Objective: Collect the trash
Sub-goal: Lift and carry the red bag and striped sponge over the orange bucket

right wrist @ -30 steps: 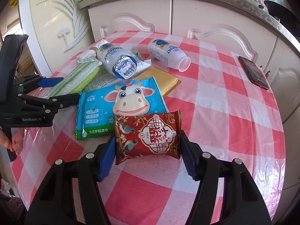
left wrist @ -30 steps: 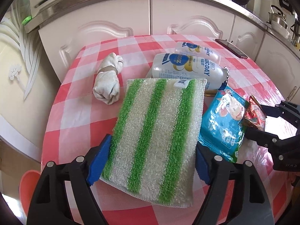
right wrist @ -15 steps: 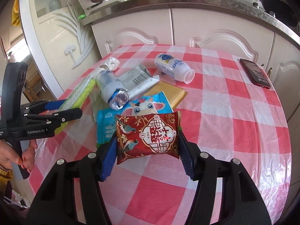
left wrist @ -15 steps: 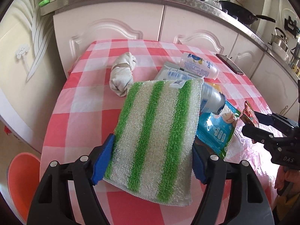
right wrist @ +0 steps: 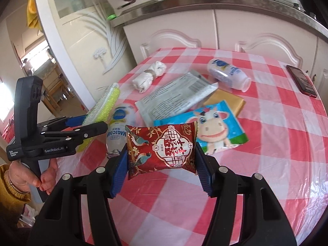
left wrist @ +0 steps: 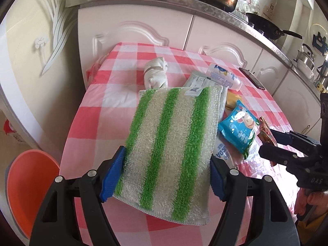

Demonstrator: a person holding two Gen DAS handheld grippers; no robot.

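Observation:
My left gripper (left wrist: 166, 176) is shut on a green and white striped sponge cloth (left wrist: 172, 143) and holds it above the table's left part. My right gripper (right wrist: 161, 164) is shut on a red snack packet (right wrist: 162, 147), lifted over the table's front; the packet also shows edge-on in the left wrist view (left wrist: 266, 133). On the red checked tablecloth (right wrist: 266, 143) lie a blue cow wet-wipes pack (right wrist: 213, 127), a grey foil wrapper (right wrist: 176, 96), a gold packet (right wrist: 227, 102), two white bottles (right wrist: 227, 73) (right wrist: 119, 127) and a rolled white cloth (right wrist: 149, 75).
An orange bin (left wrist: 30, 186) stands on the floor left of the table. A dark phone (right wrist: 301, 82) lies at the table's far right. White cabinets (right wrist: 225, 32) stand right behind the table. A white door frame (right wrist: 59, 41) stands to the left.
Both grippers have risen and pulled back from the table with the sponge cloth and the snack packet. One bottle has rolled toward the table's front left; the grey wrapper is now uncovered.

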